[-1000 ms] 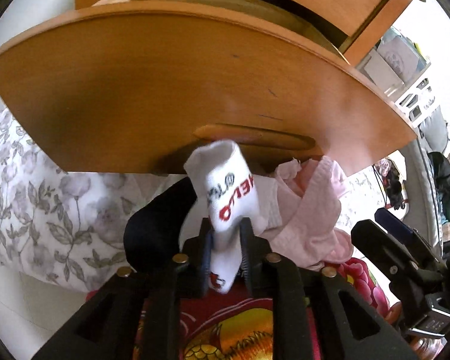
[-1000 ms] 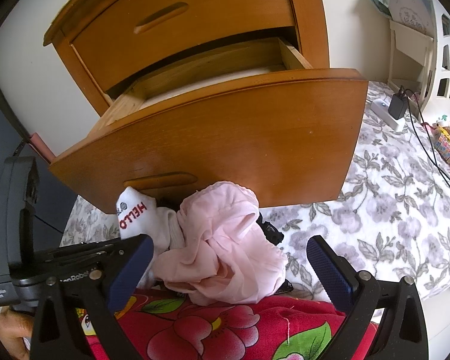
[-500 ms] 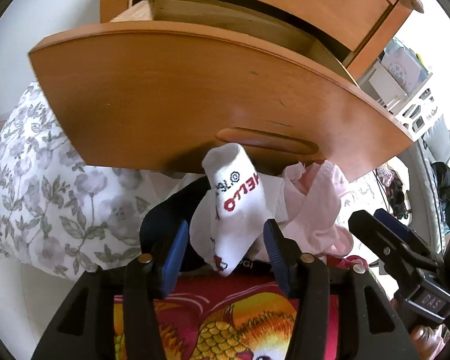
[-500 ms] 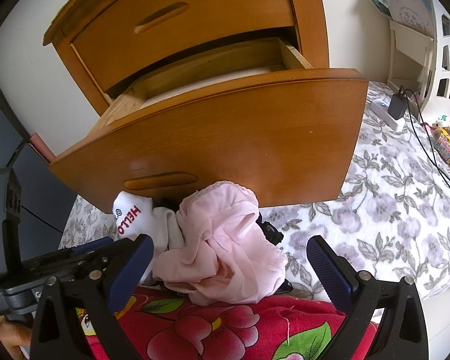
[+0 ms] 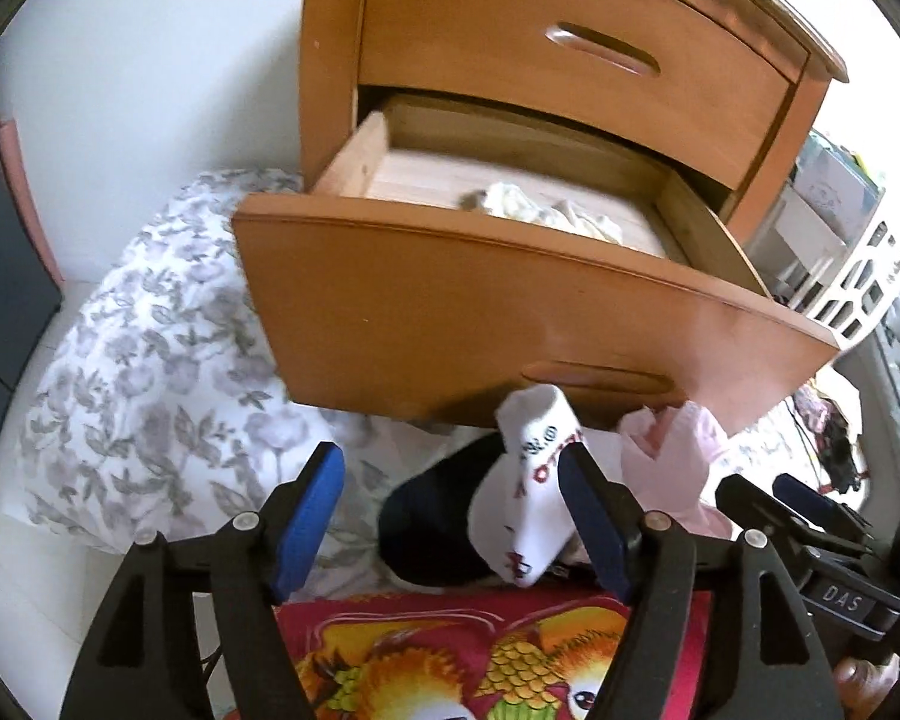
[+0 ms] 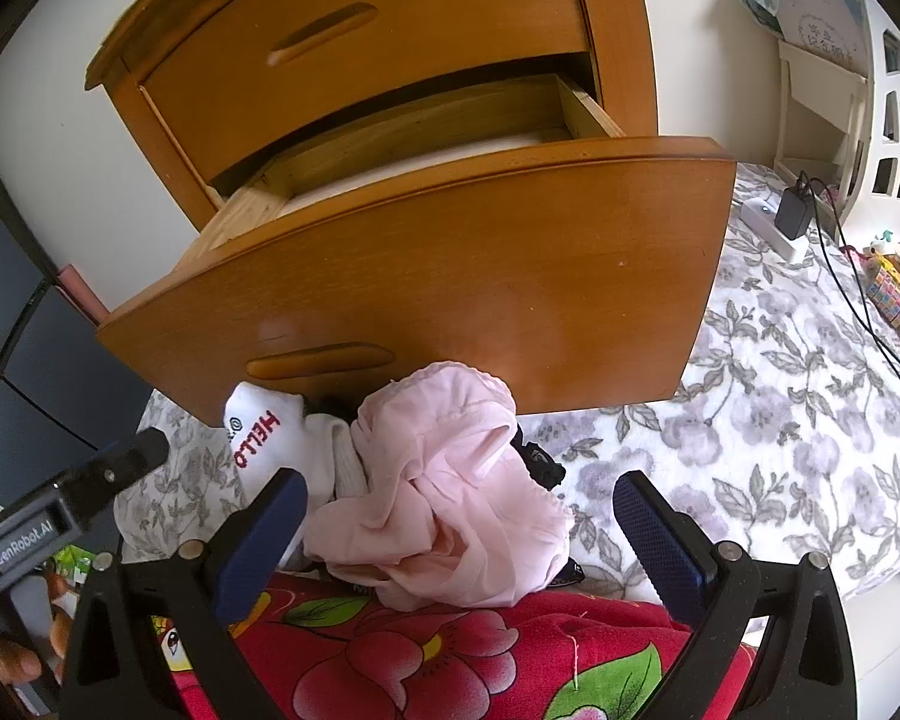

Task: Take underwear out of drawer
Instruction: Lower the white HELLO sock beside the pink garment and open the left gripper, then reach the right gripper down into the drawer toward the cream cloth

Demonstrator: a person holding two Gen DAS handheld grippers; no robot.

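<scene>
Jaws of the left gripper (image 5: 453, 516) are opening, empty; the right gripper (image 6: 459, 516) stands wide, empty. Beyond both: open drawer (image 5: 510, 312), pale underwear (image 5: 546, 213) inside. Pink garment (image 6: 444, 492) between right jaws, white sock (image 5: 537, 480) against the left's right pad. Release step; next, reach up into the drawer.

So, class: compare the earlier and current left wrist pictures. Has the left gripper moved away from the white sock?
Yes. The left gripper has pulled back and up from the white sock; its jaws are opening, and the open drawer now sits smaller, its inside visible.
</scene>
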